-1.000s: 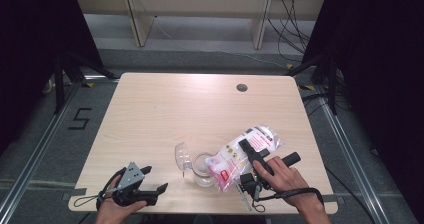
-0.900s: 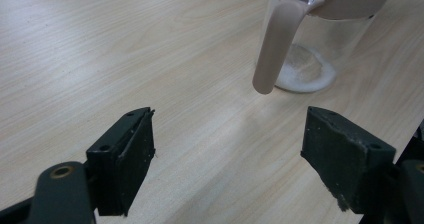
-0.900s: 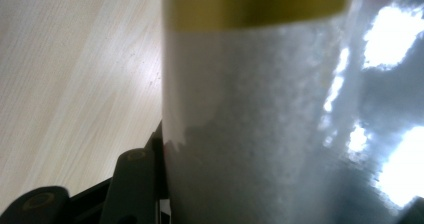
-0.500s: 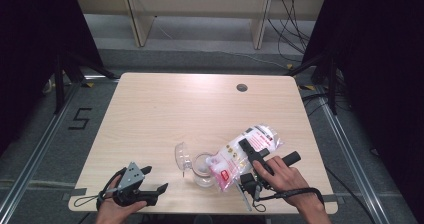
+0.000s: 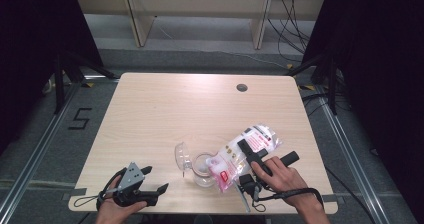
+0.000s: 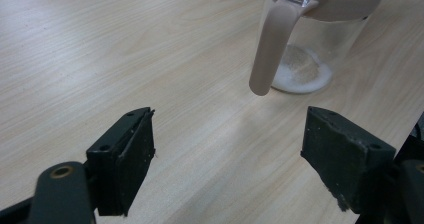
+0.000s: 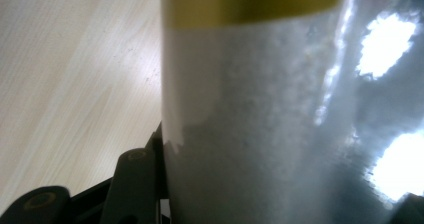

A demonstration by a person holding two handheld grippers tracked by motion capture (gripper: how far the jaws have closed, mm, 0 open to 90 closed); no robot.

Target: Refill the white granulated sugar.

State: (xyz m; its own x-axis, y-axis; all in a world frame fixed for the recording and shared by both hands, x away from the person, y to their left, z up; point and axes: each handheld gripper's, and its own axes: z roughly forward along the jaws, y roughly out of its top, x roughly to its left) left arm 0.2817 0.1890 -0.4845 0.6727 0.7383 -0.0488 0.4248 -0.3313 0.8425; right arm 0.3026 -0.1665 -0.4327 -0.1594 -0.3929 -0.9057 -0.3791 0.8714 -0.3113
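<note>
The right gripper [image 5: 247, 156] is clamped on a clear plastic bag [image 5: 250, 146] of white powder with red print, holding it tilted so its lower end sits over the mouth of a small glass jar [image 5: 202, 168] near the front edge of the table [image 5: 200, 104]. In the right gripper view the bag's film [image 7: 280, 114] presses right up against the left jaw, with a yellow band across the top. The jar's hinged lid [image 5: 181, 156] stands open on its left side. In the left gripper view the jar [image 6: 320, 39] shows a pinkish rim and handle and a thin layer of white powder on its bottom, so pouring looks to have begun but the jar is far from full; most of the powder seems to remain in the bag. Judging from this, what is left is to finish tipping the bag, set it down and perhaps close the lid. The left gripper [image 5: 137, 186] rests near the front left corner, well apart from the jar, its jaws spread wide and holding nothing, pointed toward the jar
</note>
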